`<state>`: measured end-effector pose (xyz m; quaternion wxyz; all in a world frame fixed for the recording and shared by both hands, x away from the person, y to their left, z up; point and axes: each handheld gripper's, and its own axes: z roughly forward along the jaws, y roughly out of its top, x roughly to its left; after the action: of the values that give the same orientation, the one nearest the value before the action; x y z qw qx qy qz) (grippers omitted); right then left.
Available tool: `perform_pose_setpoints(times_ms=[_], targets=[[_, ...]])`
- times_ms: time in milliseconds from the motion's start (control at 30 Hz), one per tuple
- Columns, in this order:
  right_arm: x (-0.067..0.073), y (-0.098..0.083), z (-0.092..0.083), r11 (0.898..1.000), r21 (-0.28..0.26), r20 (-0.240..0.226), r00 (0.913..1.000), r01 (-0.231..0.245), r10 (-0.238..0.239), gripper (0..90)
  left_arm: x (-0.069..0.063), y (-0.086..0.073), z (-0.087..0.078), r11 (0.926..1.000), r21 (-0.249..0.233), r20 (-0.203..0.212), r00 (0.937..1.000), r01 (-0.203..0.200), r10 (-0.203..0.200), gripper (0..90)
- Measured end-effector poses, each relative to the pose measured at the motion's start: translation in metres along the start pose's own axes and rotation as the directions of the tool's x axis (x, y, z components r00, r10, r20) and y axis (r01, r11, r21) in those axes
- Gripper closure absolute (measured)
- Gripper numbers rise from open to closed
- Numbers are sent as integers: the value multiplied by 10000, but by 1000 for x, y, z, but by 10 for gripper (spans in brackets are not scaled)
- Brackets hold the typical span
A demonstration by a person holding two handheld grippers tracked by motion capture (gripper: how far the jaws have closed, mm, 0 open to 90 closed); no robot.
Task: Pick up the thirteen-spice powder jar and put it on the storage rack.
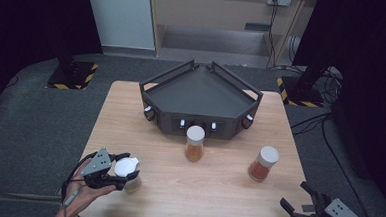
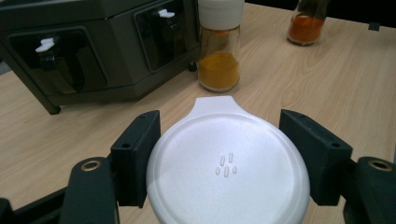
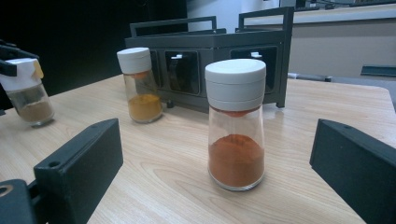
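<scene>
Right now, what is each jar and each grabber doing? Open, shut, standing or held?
Brown jar: lid on, clamped by the left gripper.
Yellow jar: upright, lid on, free, in front of the rack.
Red jar: upright, lid on, free.
Right gripper: open, holding nothing, aimed at the red jar.
Rack: top tray empty.

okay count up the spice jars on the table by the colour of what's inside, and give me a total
Brown powder: 1, the jar clamped in the left gripper
Yellow powder: 1, the jar in front of the rack
Red-orange powder: 1, the jar ahead of the right gripper
Total: 3 jars
</scene>
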<state>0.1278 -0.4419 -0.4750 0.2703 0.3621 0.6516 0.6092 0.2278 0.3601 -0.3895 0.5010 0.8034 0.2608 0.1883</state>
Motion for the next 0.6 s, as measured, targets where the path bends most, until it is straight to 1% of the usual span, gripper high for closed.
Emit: perform_pose_setpoints(times_ms=[67, 100, 133, 167, 200, 233, 267, 400, 433, 467, 600], targets=[[0, 0, 0, 10000, 5, 1, 10000, -6, 6, 28, 2, 7, 1, 9999, 25, 116, 9999, -109, 109, 300], [0, 0, 0, 10000, 5, 1, 10000, -6, 6, 28, 2, 7, 1, 9999, 25, 116, 9999, -109, 109, 300], [0, 0, 0, 10000, 25, 2, 10000, 19, -19, 28, 4, 14, 3, 9997, 23, 240, 9994, -236, 236, 300], [0, 0, 0, 10000, 36, 6, 10000, 21, -21, 28, 4, 14, 3, 9997, 23, 240, 9994, -236, 236, 300], [0, 0, 0, 10000, 35, -6, 10000, 19, -19, 28, 7, 19, 5, 9995, 10, 387, 9988, -303, 303, 300], [0, 0, 0, 10000, 34, -16, 10000, 20, -20, 27, 9, 23, 7, 9995, -26, 515, 9981, -324, 325, 300], [0, 1, 0, 10000, 36, -11, 10000, 26, -26, 27, 9, 23, 7, 9995, -26, 515, 9981, -324, 325, 300], [0, 0, 0, 10000, 41, -16, 10000, 27, -27, 26, 18, 40, 12, 9993, -145, 947, 9949, -330, 343, 300], [0, 0, 0, 10000, 41, -16, 10000, 27, -27, 26, 18, 40, 12, 9993, -145, 947, 9949, -330, 343, 300], [0, 1, 1, 10000, 42, -33, 10000, 29, -29, 26, 21, 46, 14, 9991, -229, 1079, 9935, -350, 373, 300], [0, 1, 1, 10000, 45, -46, 10000, 24, -24, 22, 27, 57, 17, 9987, -322, 1296, 9907, -387, 426, 300]])
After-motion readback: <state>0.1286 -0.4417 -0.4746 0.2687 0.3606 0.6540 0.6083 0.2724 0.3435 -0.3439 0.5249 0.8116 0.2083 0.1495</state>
